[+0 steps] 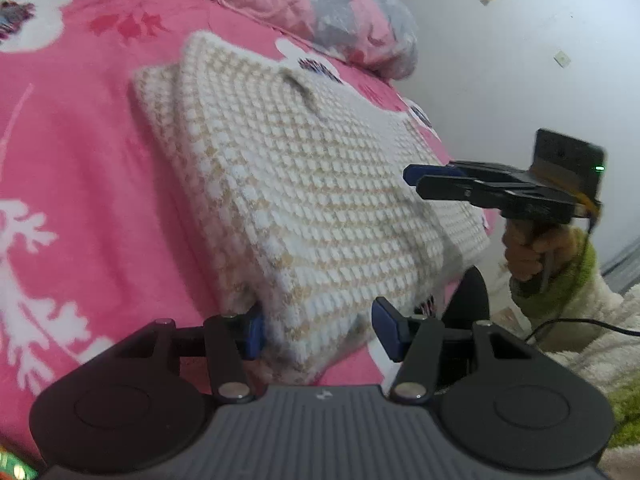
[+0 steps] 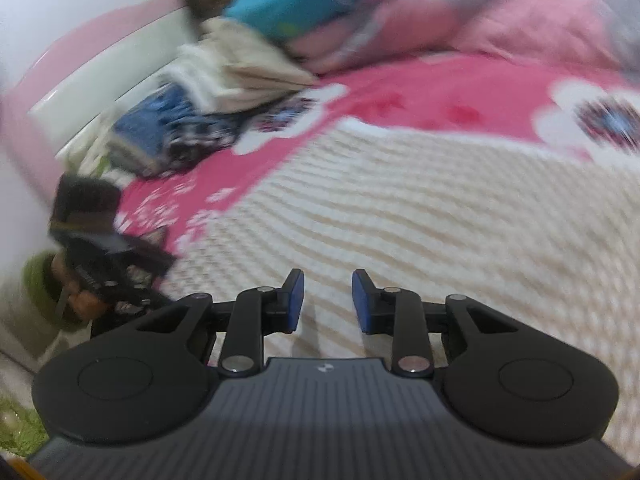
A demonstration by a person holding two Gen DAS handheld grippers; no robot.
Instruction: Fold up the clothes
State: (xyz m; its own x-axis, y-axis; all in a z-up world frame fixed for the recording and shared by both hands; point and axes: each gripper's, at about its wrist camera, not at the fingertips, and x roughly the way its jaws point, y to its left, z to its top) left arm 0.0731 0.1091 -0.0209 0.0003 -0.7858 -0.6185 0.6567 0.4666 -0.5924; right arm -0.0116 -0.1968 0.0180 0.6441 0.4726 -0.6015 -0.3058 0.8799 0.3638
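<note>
A cream and white knit sweater (image 1: 304,184) lies folded on the pink patterned bedsheet (image 1: 80,152). My left gripper (image 1: 320,330) is open, and the sweater's near corner sits between its blue pads without being pinched. In the left wrist view my right gripper (image 1: 416,182) hovers over the sweater's right edge, held by a hand in a green cuff (image 1: 532,248). In the blurred right wrist view, the right gripper (image 2: 328,302) is open just above the knit sweater (image 2: 440,216), with nothing between its fingers. The left gripper (image 2: 112,264) shows at that view's left edge.
A crumpled pink and grey quilt (image 1: 340,8) lies at the back of the bed. Folded clothes (image 2: 224,76) are stacked near the pink headboard (image 2: 80,48). A white wall (image 1: 520,60) runs along the bed's right side. A black cable (image 1: 580,322) trails by the person's fluffy sleeve.
</note>
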